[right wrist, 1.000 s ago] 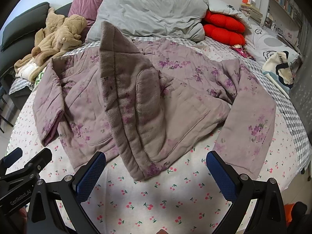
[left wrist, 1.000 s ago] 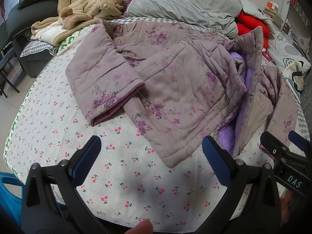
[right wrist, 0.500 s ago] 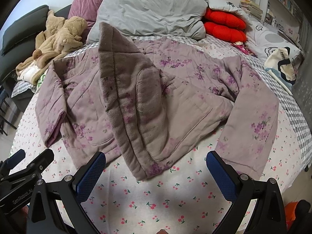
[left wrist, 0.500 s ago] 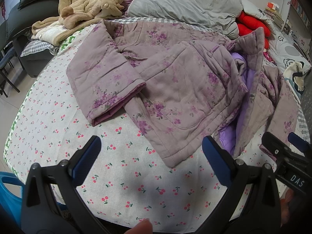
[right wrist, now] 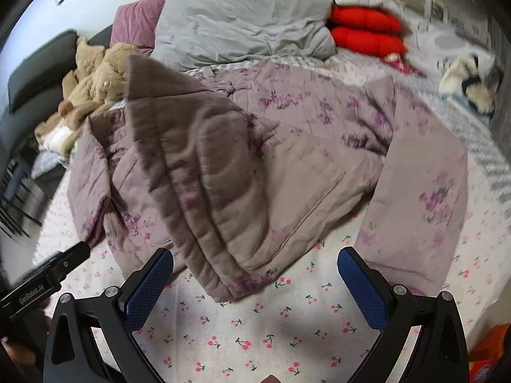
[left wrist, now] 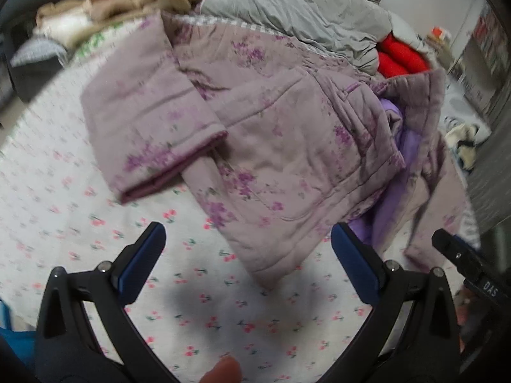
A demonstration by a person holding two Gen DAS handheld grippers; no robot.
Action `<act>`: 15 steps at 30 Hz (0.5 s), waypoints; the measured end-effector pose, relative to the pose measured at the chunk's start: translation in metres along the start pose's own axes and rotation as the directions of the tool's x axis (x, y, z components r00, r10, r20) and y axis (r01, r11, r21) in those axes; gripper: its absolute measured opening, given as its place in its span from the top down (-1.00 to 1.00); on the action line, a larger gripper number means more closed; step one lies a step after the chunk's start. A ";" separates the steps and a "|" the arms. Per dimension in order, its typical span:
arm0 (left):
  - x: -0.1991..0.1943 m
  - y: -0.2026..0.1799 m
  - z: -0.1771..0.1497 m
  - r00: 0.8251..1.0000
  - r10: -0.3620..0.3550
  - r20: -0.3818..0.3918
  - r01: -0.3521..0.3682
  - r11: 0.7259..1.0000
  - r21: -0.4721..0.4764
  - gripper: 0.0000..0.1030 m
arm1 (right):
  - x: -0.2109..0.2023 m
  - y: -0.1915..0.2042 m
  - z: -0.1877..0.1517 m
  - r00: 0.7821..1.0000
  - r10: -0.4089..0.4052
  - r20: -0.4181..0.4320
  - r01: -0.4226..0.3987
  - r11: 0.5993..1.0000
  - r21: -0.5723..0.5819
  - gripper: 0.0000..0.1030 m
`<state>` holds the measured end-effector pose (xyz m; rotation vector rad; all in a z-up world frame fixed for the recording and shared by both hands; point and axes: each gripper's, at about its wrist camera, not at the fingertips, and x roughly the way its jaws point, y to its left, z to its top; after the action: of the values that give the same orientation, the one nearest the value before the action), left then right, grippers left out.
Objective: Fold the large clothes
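A quilted mauve jacket (left wrist: 287,146) with purple flowers is spread on a cherry-print bedsheet (left wrist: 80,217), its front panels partly folded over so that lilac lining (left wrist: 396,172) is seen at the right. One sleeve (left wrist: 143,127) lies to the left, the other (right wrist: 421,198) to the right. The left gripper (left wrist: 247,255) is held wide open above the sheet, just near of the hem, with nothing between its blue pads. The right gripper (right wrist: 255,277) is likewise wide open and empty (its pads straddle the near hem). A grey duvet (right wrist: 242,22) and red cushions (right wrist: 364,28) are piled at the far side.
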<state>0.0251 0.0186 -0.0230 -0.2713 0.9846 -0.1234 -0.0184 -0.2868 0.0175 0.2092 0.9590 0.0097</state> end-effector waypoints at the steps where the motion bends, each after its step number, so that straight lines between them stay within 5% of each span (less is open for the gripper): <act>1: 0.004 0.002 -0.001 1.000 -0.011 -0.005 0.011 1.000 -0.005 -0.99 | 0.003 -0.008 0.001 1.000 0.025 -0.011 -0.024 0.999 0.023 -1.00; 8: 0.047 0.021 -0.008 0.995 -0.074 -0.062 0.069 0.995 -0.079 -0.99 | 0.044 -0.067 -0.006 0.984 0.147 -0.097 -0.116 0.956 0.271 -0.99; 15: 0.079 0.028 -0.016 0.986 -0.162 -0.034 0.154 0.974 -0.166 -0.85 | 0.098 -0.060 -0.018 0.976 0.189 -0.104 -0.144 0.929 0.341 -0.60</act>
<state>0.0552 0.0246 -0.1029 -0.4994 1.0211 -0.1957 0.0186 -0.3327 -0.0828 0.6086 1.0729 0.0188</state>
